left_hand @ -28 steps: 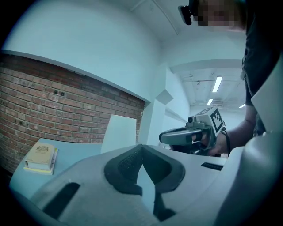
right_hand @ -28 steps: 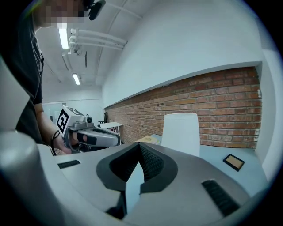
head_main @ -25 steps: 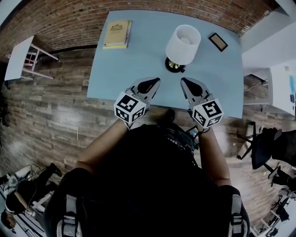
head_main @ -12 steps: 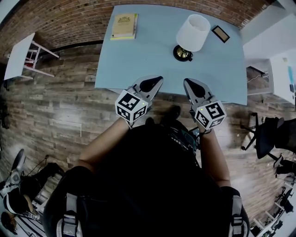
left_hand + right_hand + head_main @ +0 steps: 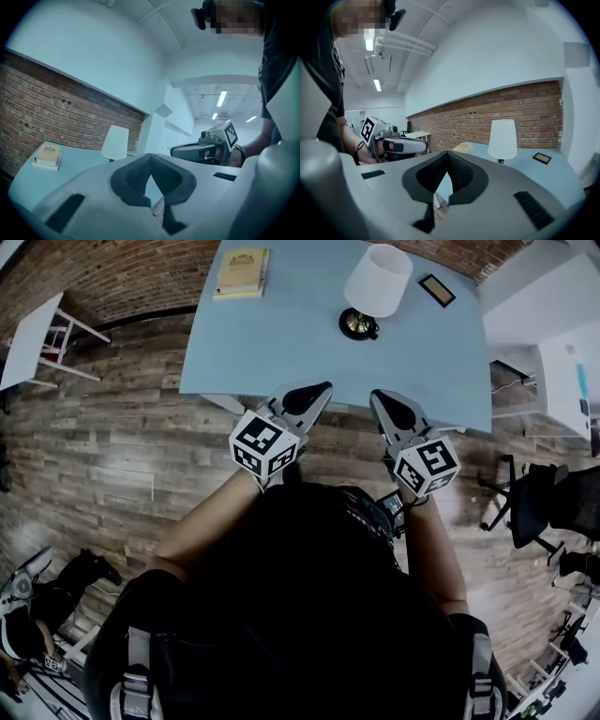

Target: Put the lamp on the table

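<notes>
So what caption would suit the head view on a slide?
Shut, empty left gripper and right gripper face a pale blue table bearing a white-shaded brass-based lamp.

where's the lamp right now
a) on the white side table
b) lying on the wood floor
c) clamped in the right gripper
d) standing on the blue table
d: the lamp stands upright on the blue table, between the book and the small picture frame, while the left gripper and the right gripper are both shut, empty and apart from it.
</notes>
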